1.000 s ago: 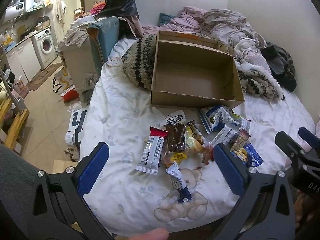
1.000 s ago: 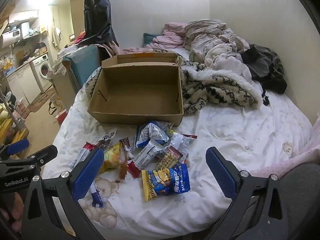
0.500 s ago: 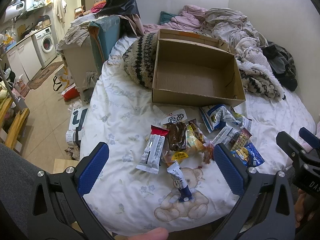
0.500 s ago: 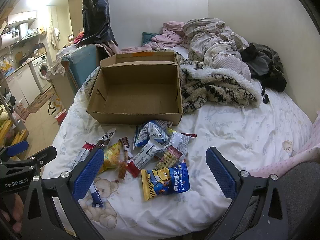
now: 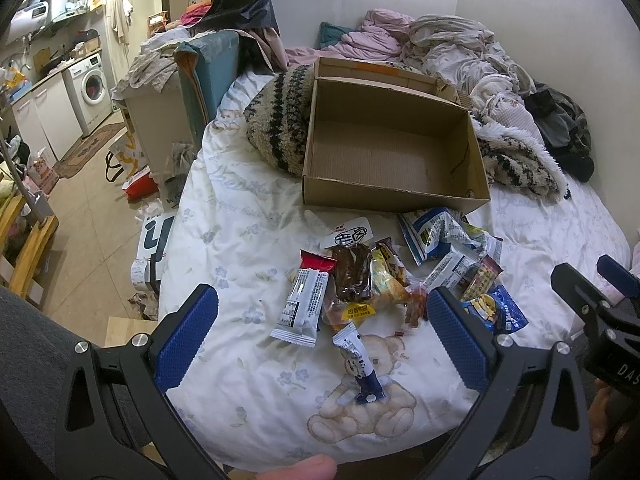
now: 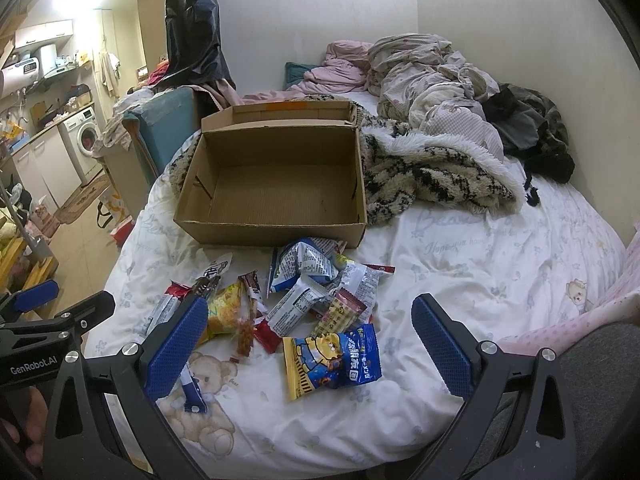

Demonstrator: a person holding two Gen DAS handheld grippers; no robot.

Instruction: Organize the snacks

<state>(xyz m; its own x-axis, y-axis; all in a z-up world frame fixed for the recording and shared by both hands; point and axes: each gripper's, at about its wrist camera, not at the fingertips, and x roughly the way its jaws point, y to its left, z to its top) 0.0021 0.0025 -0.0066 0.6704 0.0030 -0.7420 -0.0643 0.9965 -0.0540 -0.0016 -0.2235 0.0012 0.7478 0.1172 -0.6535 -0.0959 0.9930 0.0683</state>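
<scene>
A lived-in home, a small one-room flat: near and centre lies a bed [image 5: 248, 248] under a teddy-bear-print sheet, with crumpled bedding and clothes [image 6: 432, 80] heaped at its far end against the wall. To the far left, a washing machine [image 5: 90, 86] stands beneath a kitchen counter and shelves [image 5: 52, 4], beside a cluttered tiled floor [image 5: 92, 216].

Left gripper [image 5: 322, 320] nearer box [image 5: 394, 148] (slightly), tilted downward
</scene>
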